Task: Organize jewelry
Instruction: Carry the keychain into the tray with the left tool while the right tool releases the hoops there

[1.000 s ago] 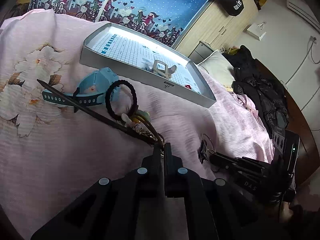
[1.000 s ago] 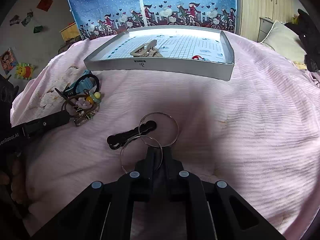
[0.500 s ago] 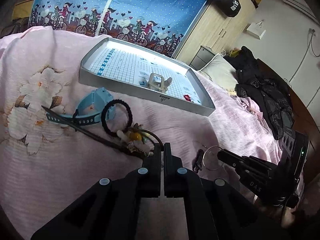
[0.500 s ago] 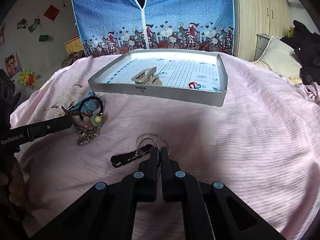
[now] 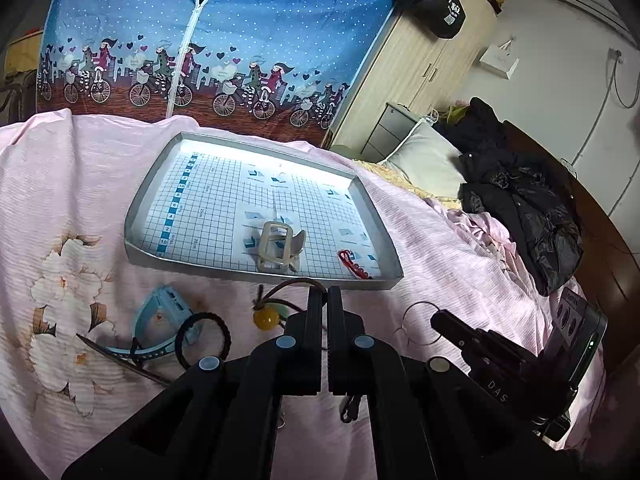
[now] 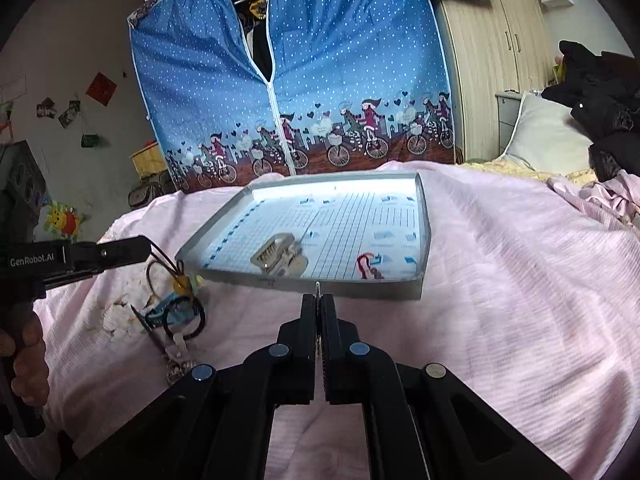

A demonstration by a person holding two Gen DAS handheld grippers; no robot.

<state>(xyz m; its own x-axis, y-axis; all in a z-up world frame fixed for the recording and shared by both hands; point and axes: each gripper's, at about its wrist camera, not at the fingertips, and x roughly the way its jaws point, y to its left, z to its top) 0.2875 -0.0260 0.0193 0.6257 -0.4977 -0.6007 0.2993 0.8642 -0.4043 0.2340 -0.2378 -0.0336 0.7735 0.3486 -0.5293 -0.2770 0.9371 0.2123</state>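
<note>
My left gripper [image 5: 324,293] is shut on a brown cord bracelet [image 5: 290,285] whose yellow bead [image 5: 266,319] dangles above the bed. My right gripper [image 6: 319,300] is shut on a thin wire ring [image 5: 416,320], of which only a sliver [image 6: 317,288] shows in its own view. Both hang just short of the grey tray's [image 5: 260,274] near wall. In the tray lie a beige hair claw [image 5: 280,246] and a red bracelet [image 5: 354,265]. On the pink bedspread lie a blue watch [image 5: 160,318], a black hair tie [image 5: 202,338] and a dark hair stick [image 5: 120,360].
A blue fabric wardrobe [image 5: 200,40] stands behind the bed. To the right are a pillow [image 5: 424,160] and a pile of black clothes [image 5: 520,208]. A hand [image 6: 24,360] holds the left gripper's handle. The pink bedspread [image 6: 520,300] right of the tray is bare.
Both grippers have risen off the bedspread with their items and moved toward the tray. The brown cord now hangs in the air; watch, hair tie and stick stayed on the bed.
</note>
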